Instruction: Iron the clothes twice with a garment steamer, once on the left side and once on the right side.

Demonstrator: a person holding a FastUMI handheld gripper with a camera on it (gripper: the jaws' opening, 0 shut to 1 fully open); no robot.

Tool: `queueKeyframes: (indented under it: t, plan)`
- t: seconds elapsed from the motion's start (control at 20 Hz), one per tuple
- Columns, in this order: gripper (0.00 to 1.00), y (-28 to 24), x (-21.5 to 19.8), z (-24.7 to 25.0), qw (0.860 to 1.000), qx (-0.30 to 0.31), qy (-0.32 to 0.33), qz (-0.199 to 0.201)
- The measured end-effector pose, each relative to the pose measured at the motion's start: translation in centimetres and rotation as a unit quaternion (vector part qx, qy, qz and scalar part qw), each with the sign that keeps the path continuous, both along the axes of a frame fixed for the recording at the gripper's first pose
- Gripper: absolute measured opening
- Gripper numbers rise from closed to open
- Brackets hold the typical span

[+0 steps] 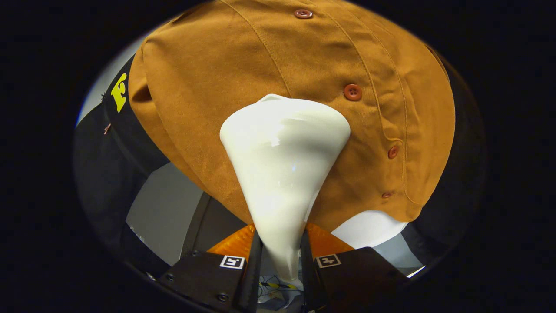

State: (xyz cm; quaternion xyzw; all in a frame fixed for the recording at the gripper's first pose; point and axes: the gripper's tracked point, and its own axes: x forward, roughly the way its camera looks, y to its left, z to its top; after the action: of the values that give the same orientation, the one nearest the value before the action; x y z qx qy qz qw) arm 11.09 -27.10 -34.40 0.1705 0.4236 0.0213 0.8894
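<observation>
A white garment steamer [282, 165] rises from between my fingers, narrow at its neck and widening to a broad head. My gripper [280, 256] is shut on the neck, both fingers pressing it. The head lies against a brown button-up shirt [208, 87] that hangs just beyond the fingers. It sits on the panel left of the row of brown buttons [352, 92], close to the placket. The face of the steamer head is hidden against the cloth.
A white rounded form [369, 228] shows below the shirt's hem at the right. Black booth cloth [108, 161] hangs to the left, with a grey surface [160, 213] and a dark post [195, 226] below it. Wires lie beneath the fingers.
</observation>
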Motion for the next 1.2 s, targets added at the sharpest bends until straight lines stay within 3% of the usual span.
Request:
queueKeyframes:
  t: [0.3,0.55,0.95,1.2]
  plan:
    - [0.45,-0.6,-1.6,1.3,1.0,-0.018,-0.003,-0.015]
    - [0.45,-2.6,-1.9,7.5,0.996,-0.045,-0.073,-0.031]
    - [0.45,-10.4,-0.1,19.3,0.97,-0.118,-0.193,-0.085]
    - [0.44,-13.7,2.1,22.5,0.958,-0.125,-0.238,-0.098]
